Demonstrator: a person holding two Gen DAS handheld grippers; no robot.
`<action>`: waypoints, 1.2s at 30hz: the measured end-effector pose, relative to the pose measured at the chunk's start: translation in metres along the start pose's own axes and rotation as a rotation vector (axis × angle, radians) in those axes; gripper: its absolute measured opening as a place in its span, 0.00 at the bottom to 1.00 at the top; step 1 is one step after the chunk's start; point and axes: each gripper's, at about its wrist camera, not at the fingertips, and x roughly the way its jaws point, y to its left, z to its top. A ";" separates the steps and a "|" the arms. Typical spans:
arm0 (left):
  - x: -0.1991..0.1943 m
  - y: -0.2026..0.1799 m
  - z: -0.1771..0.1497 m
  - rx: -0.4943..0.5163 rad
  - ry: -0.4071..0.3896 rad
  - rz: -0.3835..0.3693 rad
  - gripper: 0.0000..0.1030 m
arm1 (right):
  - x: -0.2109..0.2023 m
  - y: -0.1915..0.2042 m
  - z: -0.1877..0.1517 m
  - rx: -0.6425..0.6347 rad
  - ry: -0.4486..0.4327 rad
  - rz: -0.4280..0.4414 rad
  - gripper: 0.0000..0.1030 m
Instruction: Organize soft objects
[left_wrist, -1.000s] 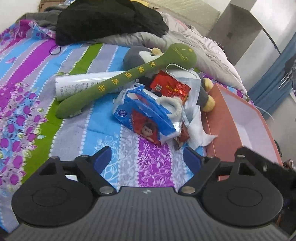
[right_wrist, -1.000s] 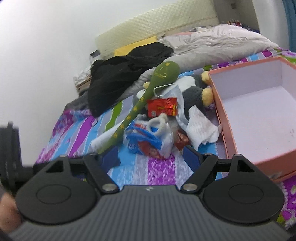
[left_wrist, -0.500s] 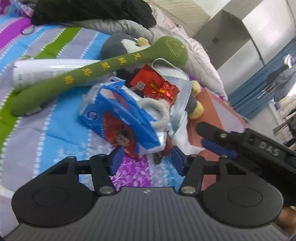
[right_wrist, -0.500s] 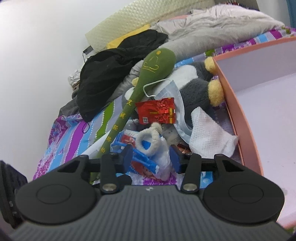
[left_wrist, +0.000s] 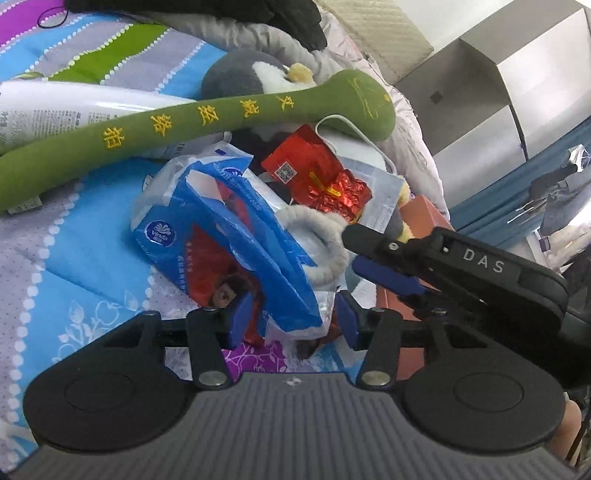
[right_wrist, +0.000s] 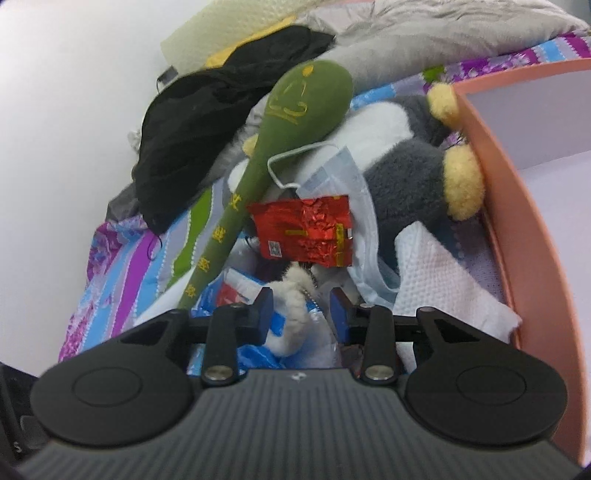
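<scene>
A blue tissue pack in clear plastic lies on the striped bedspread, under a white fluffy ring. My left gripper is low over the pack's near end, which sits between its closing jaws; no firm pinch shows. My right gripper straddles the fluffy ring, jaws closing, with a gap still at the right pad. In the left wrist view the right gripper reaches in from the right onto the ring. A green plush stick and a red foil packet lie just beyond.
A grey penguin plush leans against an orange box on the right. A face mask and a white paper towel lie beside it. A white tube sits under the stick. Black clothing is heaped behind.
Both grippers have come down and forward onto the pile with their jaws narrowing. The right gripper has entered the left wrist view and now straddles the fluffy ring.
</scene>
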 end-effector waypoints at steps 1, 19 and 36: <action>0.004 0.001 0.000 -0.007 0.004 -0.005 0.50 | 0.003 -0.001 0.000 0.002 0.006 0.004 0.37; -0.021 0.003 -0.009 0.003 -0.025 0.006 0.16 | -0.022 0.009 -0.007 -0.047 -0.041 0.003 0.13; -0.073 0.005 -0.049 0.100 0.037 0.094 0.16 | -0.075 0.017 -0.058 -0.165 -0.028 -0.087 0.13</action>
